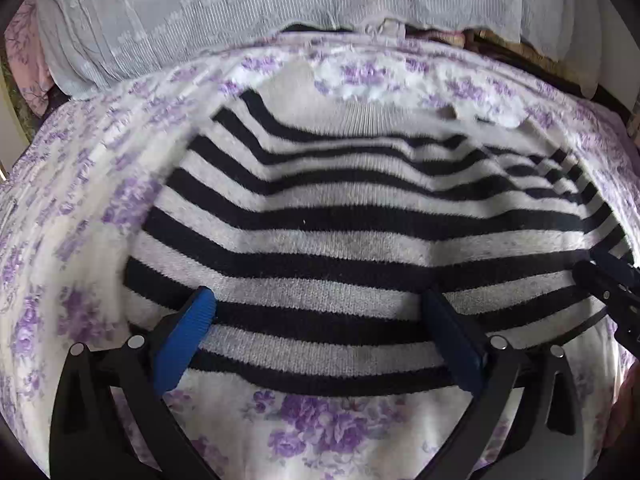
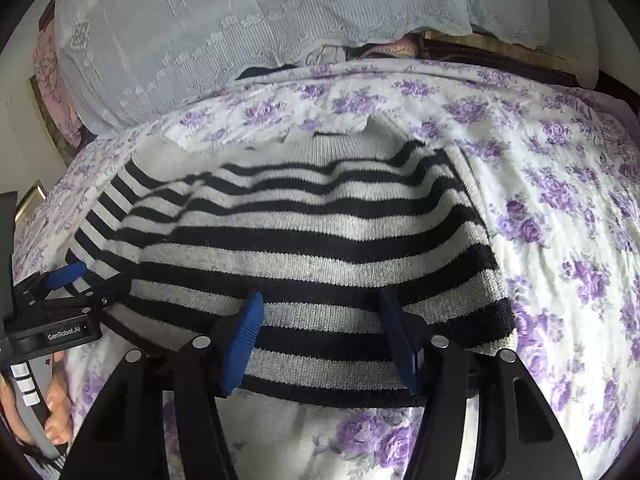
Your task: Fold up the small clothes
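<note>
A black-and-grey striped knit sweater (image 1: 352, 216) (image 2: 304, 240) lies flat on a purple-flowered bedspread (image 1: 320, 412) (image 2: 560, 208), neckline away from me. One sleeve is folded in over the body (image 1: 556, 176) (image 2: 132, 204). My left gripper (image 1: 320, 304) is open wide, its blue pads (image 1: 188, 336) over the sweater's near hem, nothing pinched between them. My right gripper (image 2: 320, 300) is open too, less wide, over the hem further right. Each gripper shows at the edge of the other's view: the right gripper (image 1: 608, 284), and the left gripper (image 2: 64, 284) held by a hand (image 2: 52, 404).
A pale lace cover (image 1: 240, 20) (image 2: 240, 28) lies over bedding along the far edge of the bed. Pink cloth (image 2: 52, 80) shows at far left, and a dark wooden frame (image 2: 500, 60) at far right. Bare bedspread stretches right of the sweater.
</note>
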{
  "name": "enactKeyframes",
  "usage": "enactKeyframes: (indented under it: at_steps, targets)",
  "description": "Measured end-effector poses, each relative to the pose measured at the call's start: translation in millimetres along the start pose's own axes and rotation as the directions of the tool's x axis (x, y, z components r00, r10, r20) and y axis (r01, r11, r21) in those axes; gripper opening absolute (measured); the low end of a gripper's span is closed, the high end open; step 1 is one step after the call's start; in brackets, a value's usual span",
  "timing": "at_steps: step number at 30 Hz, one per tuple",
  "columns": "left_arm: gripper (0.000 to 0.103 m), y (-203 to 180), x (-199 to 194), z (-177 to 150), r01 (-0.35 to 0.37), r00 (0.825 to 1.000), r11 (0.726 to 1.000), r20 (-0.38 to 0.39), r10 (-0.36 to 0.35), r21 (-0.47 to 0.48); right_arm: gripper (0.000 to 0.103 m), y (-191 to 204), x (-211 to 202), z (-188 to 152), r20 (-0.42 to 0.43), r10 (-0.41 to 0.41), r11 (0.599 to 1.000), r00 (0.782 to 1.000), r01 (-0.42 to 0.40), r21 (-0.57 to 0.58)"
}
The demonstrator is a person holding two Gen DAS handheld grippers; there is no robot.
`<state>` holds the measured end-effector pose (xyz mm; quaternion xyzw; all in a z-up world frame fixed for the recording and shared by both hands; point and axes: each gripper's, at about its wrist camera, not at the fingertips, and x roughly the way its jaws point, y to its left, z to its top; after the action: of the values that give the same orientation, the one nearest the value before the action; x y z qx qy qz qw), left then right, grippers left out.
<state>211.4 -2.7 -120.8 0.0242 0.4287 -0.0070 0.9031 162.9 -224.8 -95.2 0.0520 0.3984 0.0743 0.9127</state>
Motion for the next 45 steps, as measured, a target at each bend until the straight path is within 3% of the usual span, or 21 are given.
enactKeyframes:
  at_steps: [4,7,9,11,13,15,16,17,18,19,22,25,26,27,29,32,35,36,41,45]
  targets:
    - [0.099,14.6,-25.0,6.8,0.099,0.994,0.994,0.054,-0.096,-0.054,0.062,-2.2,-12.9,1.9,0.056,0.022,1.0,0.998,-0.023,0.019]
    - [0.099,39.5,-44.3,29.8,0.16,0.981,0.977,0.133,-0.141,-0.144,0.062,-17.4,-33.9,9.1,0.167,0.03,0.995,0.986,-0.046,0.091]
    - [0.099,47.8,-37.7,56.7,0.16,0.984,0.974,0.11,-0.143,-0.162,0.063,-30.1,-34.1,11.7,0.197,-0.01,0.989,0.98,-0.02,0.148]
    - [0.099,48.7,-20.8,82.6,0.168,0.985,0.972,0.074,-0.158,-0.165,0.062,-45.4,-18.8,12.3,0.156,-0.021,0.977,0.988,-0.013,0.215]
    - [0.099,46.8,2.6,102.8,0.143,0.99,0.976,0.043,-0.137,-0.165,0.062,-57.0,-7.6,12.7,0.129,0.006,0.965,0.992,-0.039,0.258]
    - [0.099,48.8,47.7,112.8,-0.052,0.997,0.986,-0.068,0.042,-0.157,0.062,-57.1,-9.7,12.0,0.148,0.011,0.965,0.989,-0.05,0.257]
    - [0.099,55.9,71.5,108.7,-0.148,0.982,0.976,-0.144,0.125,-0.159,0.062,-56.0,-8.8,11.6,0.145,0.009,0.966,0.989,-0.046,0.253]
    - [0.099,69.3,91.0,99.7,-0.099,0.985,0.971,-0.163,0.063,-0.219,0.062,-55.6,-8.3,11.7,0.145,0.017,0.967,0.989,-0.054,0.25]
    - [0.099,76.1,79.5,95.9,-0.07,0.996,0.964,-0.073,0.053,-0.256,0.062,-55.7,-8.5,11.5,0.147,0.019,0.967,0.989,-0.056,0.25]
    - [0.099,79.5,77.1,93.0,-0.062,0.995,0.96,-0.086,0.04,-0.273,0.062,-56.1,-9.3,11.0,0.151,0.021,0.966,0.988,-0.059,0.253]
    - [0.098,80.4,51.8,73.2,-0.041,0.998,0.965,-0.059,0.027,-0.257,0.061,-60.9,-21.6,9.3,0.209,0.011,0.956,0.978,-0.072,0.283]
    - [0.098,70.4,11.5,40.7,0.111,0.993,0.959,0.004,-0.114,-0.261,0.062,-71.7,-42.0,8.3,0.3,-0.042,0.945,0.953,-0.06,0.322]
    - [0.098,63.9,6.0,30.2,0.128,0.991,0.957,0.0,-0.133,-0.26,0.063,-77.0,-39.1,8.5,0.288,-0.039,0.937,0.957,-0.065,0.343]
    - [0.099,56.3,6.5,25.6,0.088,0.995,0.968,-0.017,-0.094,-0.234,0.065,-82.8,-27.8,9.5,0.238,-0.014,0.929,0.971,-0.075,0.362]
    - [0.099,41.2,23.3,19.0,-0.044,0.997,0.989,-0.065,0.035,-0.139,0.064,-94.3,8.5,6.9,0.051,-0.003,0.905,0.999,-0.019,0.425]
    - [0.099,57.8,17.1,20.2,0.05,0.995,0.965,-0.066,-0.069,-0.259,0.063,-101.3,-8.1,3.9,0.141,-0.017,0.891,0.99,-0.049,0.452]
    - [0.098,66.3,-9.8,5.7,0.131,0.989,0.926,-0.011,-0.145,-0.353,0.063,-109.5,-9.6,-1.9,0.152,0.019,0.862,0.988,-0.093,0.498]
    - [0.098,63.5,-19.3,3.5,0.144,0.988,0.925,0.004,-0.152,-0.351,0.063,-109.8,-7.7,-1.8,0.146,0.025,0.86,0.989,-0.095,0.501]
    - [0.098,21.6,-35.5,21.4,0.069,0.997,0.962,-0.008,-0.073,-0.263,0.065,-107.3,-4.5,-1.6,0.139,0.052,0.862,0.989,-0.115,0.494]
    - [0.099,-6.6,-53.0,30.5,-0.035,0.995,0.985,0.082,0.049,-0.167,0.066,-111.5,-1.3,0.3,0.145,0.075,0.853,0.987,-0.139,0.504]
